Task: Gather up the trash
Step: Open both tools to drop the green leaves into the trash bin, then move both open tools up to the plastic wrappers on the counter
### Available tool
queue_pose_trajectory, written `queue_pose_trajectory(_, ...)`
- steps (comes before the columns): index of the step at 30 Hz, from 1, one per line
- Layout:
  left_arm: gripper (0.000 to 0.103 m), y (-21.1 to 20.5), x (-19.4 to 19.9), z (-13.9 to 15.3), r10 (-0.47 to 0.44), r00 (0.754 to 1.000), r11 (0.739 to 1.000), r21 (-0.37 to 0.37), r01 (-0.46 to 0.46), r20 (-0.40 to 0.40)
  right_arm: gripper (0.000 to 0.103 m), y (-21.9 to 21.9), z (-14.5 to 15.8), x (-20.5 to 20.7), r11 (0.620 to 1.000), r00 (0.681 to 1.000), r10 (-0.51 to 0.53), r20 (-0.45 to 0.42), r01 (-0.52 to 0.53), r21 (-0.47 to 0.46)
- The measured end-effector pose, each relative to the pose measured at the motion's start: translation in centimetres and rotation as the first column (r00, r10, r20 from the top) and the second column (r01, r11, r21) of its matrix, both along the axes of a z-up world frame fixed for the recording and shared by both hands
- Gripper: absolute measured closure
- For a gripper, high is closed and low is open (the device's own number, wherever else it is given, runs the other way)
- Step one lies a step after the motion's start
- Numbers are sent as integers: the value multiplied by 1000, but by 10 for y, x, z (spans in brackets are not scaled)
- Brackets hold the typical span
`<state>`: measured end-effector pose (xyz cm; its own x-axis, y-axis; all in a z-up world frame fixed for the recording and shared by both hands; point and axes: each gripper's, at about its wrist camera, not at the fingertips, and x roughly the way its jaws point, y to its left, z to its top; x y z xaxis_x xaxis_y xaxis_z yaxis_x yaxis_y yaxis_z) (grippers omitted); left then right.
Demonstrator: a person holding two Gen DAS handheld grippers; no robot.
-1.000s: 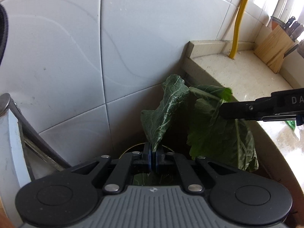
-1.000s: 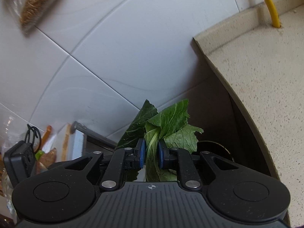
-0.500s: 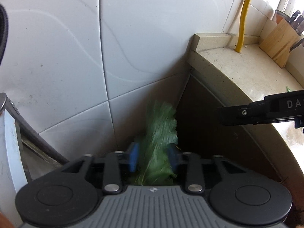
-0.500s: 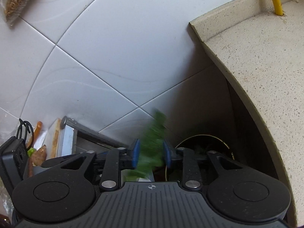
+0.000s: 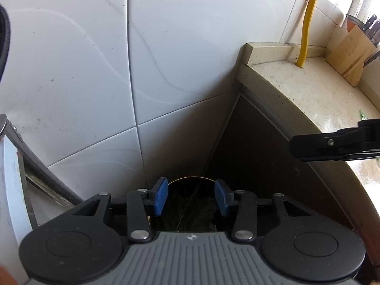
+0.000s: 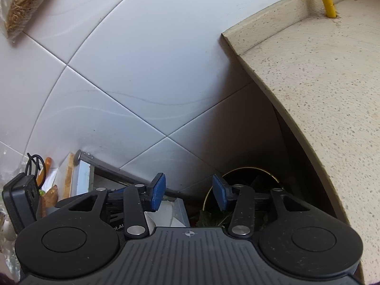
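White glazed wall tiles [image 5: 95,71] fill the background, meeting a speckled beige stone worktop [image 5: 308,90] at its left end.

Dark round bin with a brassy rim [image 5: 190,185] sits low in the shadowed gap between the tiled wall and the worktop's end panel. Green leafy scraps [image 5: 190,211] lie inside it, dim but visible; the right wrist view shows leaf edges [image 6: 213,218] inside the same bin [image 6: 249,173].

Left gripper [image 5: 191,198] is tilted downward directly over the bin mouth, blue pads [image 5: 160,196] spread wide, nothing between them. Right gripper [image 6: 188,196] also points down, offset toward the bin's left side, blue pads [image 6: 156,194] apart and empty; in the left view its black finger [image 5: 332,144] juts in from the right, beside the worktop's edge.

Yellow hose [image 5: 307,21] runs down the wall to the worktop's back edge. Wooden knife block [image 5: 349,57] stands at the far right corner. Clear bag of dried noodles [image 6: 23,4] hangs on the tiles, upper left.
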<state>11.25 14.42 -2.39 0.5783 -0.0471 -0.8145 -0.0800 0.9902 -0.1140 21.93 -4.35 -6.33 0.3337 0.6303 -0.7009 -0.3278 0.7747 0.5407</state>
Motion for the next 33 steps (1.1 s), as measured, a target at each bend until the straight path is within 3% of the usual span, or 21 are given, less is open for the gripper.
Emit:
queue_pose_trajectory(9,63,-6,-1,-3,-32,999,999,26,32,-1,37,-27,11,-13,998,997,-69,27,69,-2)
queue_pose_trajectory(16,62,-9,-2,-3,-54,999,998,40,54,-5,33,-81,31,-37,984,981,-178,80,178,9)
queue_pose_trajectory(25,61,-44,2,1,-162,986,984,65,163,-28,29,-194,48,-63,914,905,-403,138,405,15)
queue_pose_trajectory(33,59,-114,27,30,-298,954,954,53,296,32,28,-265,45,-62,853,843,-521,134,521,39)
